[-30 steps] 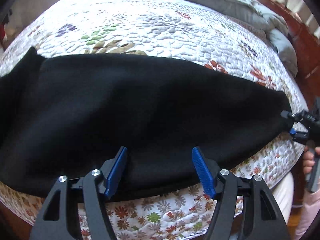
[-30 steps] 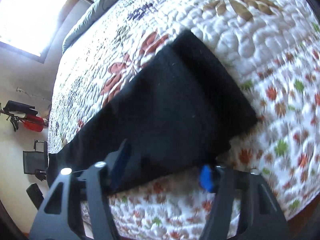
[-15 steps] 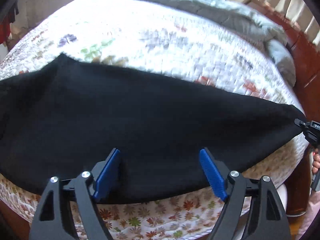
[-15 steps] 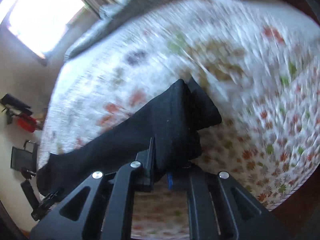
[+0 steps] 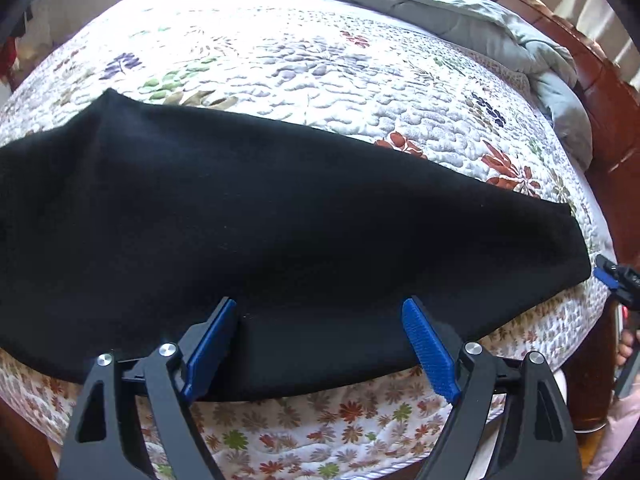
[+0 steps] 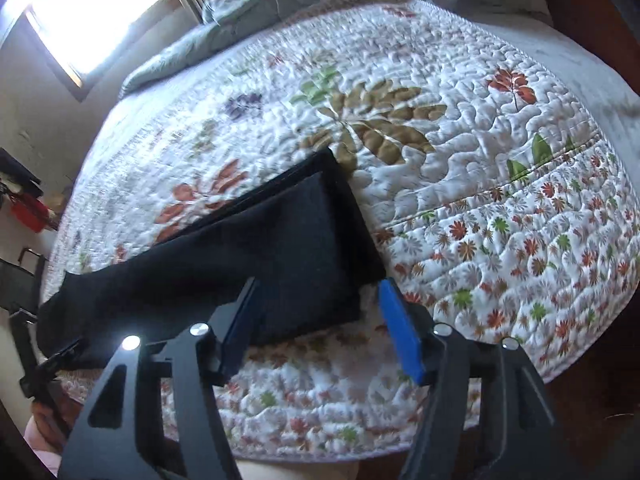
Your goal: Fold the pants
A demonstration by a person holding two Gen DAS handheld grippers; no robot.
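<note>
Black pants (image 5: 260,220) lie lengthwise along the near edge of the bed, the legs stacked one on the other. In the right wrist view their leg ends (image 6: 296,248) lie flat, the two hems slightly offset. My left gripper (image 5: 320,328) is open, its blue pads on either side of the pants' near edge around the middle. My right gripper (image 6: 316,304) is open just in front of the leg ends, holding nothing. It also shows at the right edge of the left wrist view (image 5: 612,276).
A floral quilt (image 5: 320,72) covers the bed. A grey duvet (image 5: 460,4) is bunched at the far side by the wooden bed frame (image 5: 600,92). A bright window (image 6: 92,12) and a black chair (image 6: 20,280) are beyond the bed.
My right gripper had closed on the leg ends and lifted them; now it is open and the ends lie flat on the quilt. My left gripper stayed open.
</note>
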